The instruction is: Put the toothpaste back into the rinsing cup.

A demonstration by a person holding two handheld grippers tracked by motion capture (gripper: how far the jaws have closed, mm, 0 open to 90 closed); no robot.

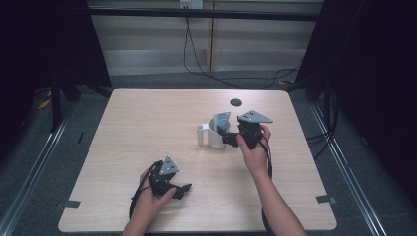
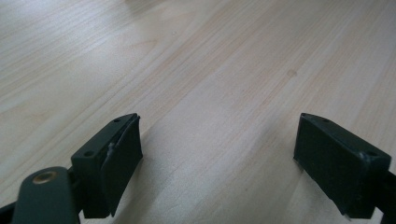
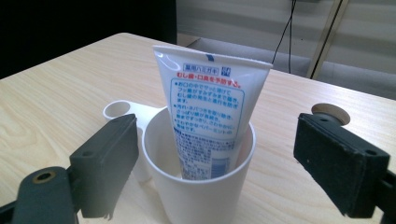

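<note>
Right claw point(image 3: 215, 154) stands spread, the cup point(image 3: 198, 186) between its jaws, the tube point(image 3: 208, 116) upright inside, apparently released. Left claw point(image 2: 219, 158) rests spread on bare surface point(image 2: 210, 70).

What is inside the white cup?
A toothpaste tube stands in the white cup, crimped end up, leaning on the far rim. Its cap end is hidden by the cup's wall.

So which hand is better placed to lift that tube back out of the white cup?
Right. The right gripper faces the white cup with jaws open either side of it, the tube standing upright just ahead. The left gripper rests open near the table's front edge, well away.
</note>
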